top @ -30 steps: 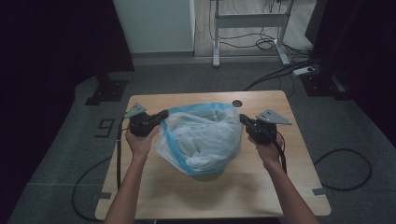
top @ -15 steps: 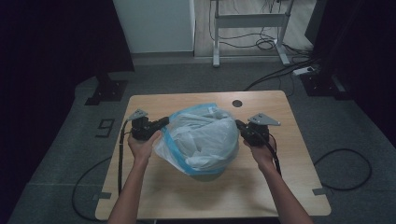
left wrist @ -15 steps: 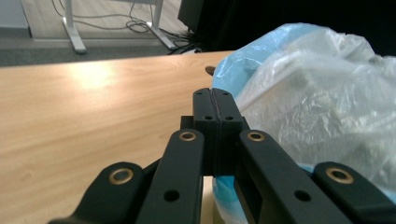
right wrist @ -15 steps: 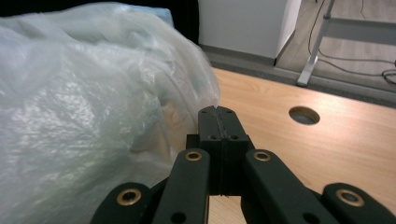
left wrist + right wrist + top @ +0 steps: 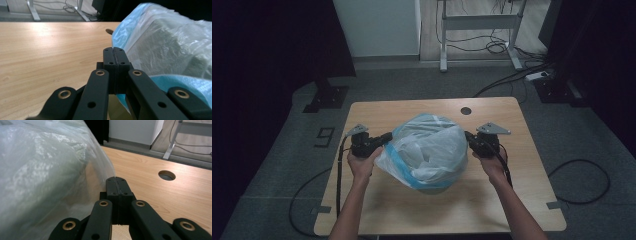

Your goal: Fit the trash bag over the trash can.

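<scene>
A translucent plastic bag (image 5: 427, 150) with a blue band bulges like a dome in the middle of the wooden table (image 5: 377, 112). My left gripper (image 5: 386, 137) is shut at the bag's left edge, and its closed jaws pinch the blue-tinted film (image 5: 120, 37). At the bag's right edge my right gripper (image 5: 469, 136) is also shut, with the film (image 5: 45, 170) running into its jaw tips. Something pale and bulky shows through the film; I cannot tell what it is.
A round cable hole (image 5: 466, 110) lies in the table behind the bag, also seen as a hole (image 5: 166, 175) from the right gripper. Cables trail off both table sides. A metal desk frame (image 5: 477, 22) and a white cabinet (image 5: 377, 25) stand on the floor beyond.
Both hands have come down and slightly inward with the bag's edges, and the bag has settled lower onto the table as a rounder dome.
</scene>
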The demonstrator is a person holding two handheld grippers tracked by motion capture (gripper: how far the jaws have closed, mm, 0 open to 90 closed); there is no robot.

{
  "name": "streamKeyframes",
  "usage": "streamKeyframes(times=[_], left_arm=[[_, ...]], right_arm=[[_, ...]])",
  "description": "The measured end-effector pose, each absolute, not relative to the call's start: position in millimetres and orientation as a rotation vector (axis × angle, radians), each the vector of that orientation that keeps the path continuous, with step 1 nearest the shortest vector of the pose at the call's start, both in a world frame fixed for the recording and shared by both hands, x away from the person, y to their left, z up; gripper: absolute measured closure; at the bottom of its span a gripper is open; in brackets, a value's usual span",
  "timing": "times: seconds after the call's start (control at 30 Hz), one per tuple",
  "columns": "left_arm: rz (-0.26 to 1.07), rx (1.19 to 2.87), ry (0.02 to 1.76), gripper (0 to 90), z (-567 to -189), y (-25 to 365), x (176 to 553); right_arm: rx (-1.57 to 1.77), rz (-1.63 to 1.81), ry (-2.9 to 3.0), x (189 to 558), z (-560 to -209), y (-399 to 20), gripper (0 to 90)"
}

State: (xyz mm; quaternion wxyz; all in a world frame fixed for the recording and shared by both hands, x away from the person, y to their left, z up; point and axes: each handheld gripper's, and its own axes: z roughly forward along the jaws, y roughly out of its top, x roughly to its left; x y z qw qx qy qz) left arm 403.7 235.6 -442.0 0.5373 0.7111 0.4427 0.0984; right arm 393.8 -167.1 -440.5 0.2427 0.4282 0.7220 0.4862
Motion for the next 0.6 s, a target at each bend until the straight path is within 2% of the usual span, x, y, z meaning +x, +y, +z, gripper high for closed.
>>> streamKeyframes(times=[0.33,0.6], left_arm=[[0.172,1.713,1.098,89.5,-452.7,232.1,416.3],[0.179,1.725,1.14,89.5,-459.9,239.9,417.9]], right_arm=[[1.191,1.295,2.039,409.3,-440.6,-158.5,89.0],[1.204,1.251,2.075,415.3,-442.5,-157.8,89.0]])
